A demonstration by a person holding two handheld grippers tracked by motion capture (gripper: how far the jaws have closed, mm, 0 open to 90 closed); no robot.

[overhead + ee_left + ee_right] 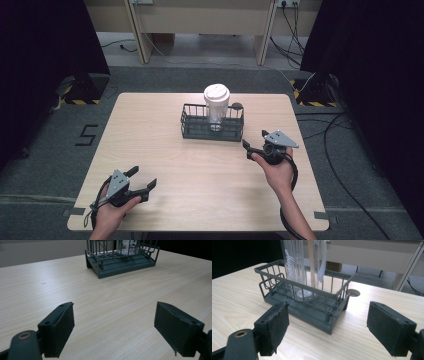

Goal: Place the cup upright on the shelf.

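A dark wire basket [190, 120] stands on the far middle of the wooden table [165, 165]. Inside it a tall white lidded cup [216, 102] stands upright. In the right gripper view the cup [295, 267] shows as clear ribbed plastic with a straw, behind the basket's rim [312, 288]. My right gripper [254, 140] is open, just right of and nearer than the basket, empty. My left gripper [142, 177] is open at the near left of the table, far from the basket [120, 263], with nothing between its fingers [58, 331].
A small round hole [352, 292] sits in the tabletop just behind the basket's right end. Grey carpet surrounds the table, with cables [345, 150] on the floor at the right. A wooden bench frame [200, 25] stands beyond the far edge.
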